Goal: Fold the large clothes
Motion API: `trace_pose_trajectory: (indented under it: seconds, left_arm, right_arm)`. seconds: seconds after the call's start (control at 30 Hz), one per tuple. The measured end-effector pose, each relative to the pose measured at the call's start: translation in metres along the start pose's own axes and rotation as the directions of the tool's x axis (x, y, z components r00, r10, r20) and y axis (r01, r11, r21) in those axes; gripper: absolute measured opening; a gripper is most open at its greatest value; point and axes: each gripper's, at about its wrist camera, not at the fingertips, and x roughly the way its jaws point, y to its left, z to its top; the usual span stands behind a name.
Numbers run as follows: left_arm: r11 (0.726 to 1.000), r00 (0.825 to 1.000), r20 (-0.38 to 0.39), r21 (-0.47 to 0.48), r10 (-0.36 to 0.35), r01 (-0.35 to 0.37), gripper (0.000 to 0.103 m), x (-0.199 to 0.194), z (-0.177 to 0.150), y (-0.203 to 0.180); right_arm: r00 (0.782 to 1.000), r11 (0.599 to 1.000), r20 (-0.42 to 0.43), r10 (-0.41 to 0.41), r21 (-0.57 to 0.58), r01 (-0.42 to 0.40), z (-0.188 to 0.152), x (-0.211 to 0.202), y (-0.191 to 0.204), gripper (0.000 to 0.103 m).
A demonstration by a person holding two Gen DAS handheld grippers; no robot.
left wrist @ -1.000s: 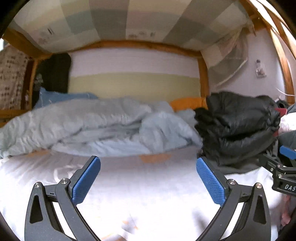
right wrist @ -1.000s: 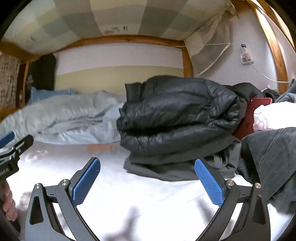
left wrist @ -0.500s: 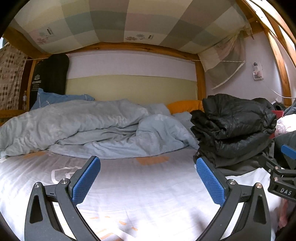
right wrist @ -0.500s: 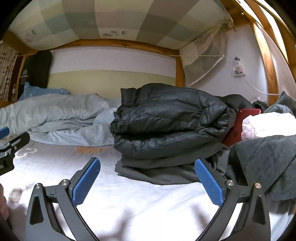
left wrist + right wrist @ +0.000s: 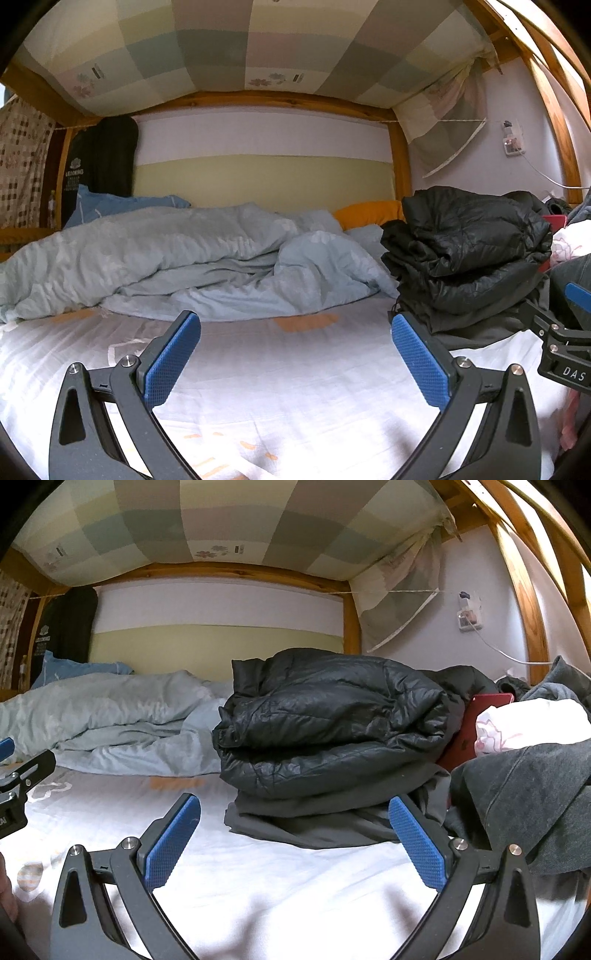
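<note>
Black puffer jacket: soft, light, slippery; grip the hem edge. Both hand-held grippers spread, empty.

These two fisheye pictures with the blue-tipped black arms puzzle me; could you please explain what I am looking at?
No robot here: a person holds a two-finger tool in each hand, with a camera on each looking forward along its fingers. One picture comes from the left gripper, the other from the right gripper. Both are open and hold nothing. They hover over a white bed sheet in a wooden bunk. On it lie a rumpled light blue duvet and, to the right, a folded black puffer jacket stacked on a grey garment. More grey clothing lies at the far right.
</note>
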Motion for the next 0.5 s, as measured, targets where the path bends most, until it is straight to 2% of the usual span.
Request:
trace_pose_trajectory:
  seconds: [0.5]
  left_arm:
    - [1.000, 1.000, 0.005, 0.006, 0.008, -0.008, 0.103, -0.0014, 0.0003, -0.0028]
  right_arm:
    - [1.000, 1.000, 0.008, 0.000, 0.005, 0.000, -0.0003, 0.0001, -0.0010, 0.103]
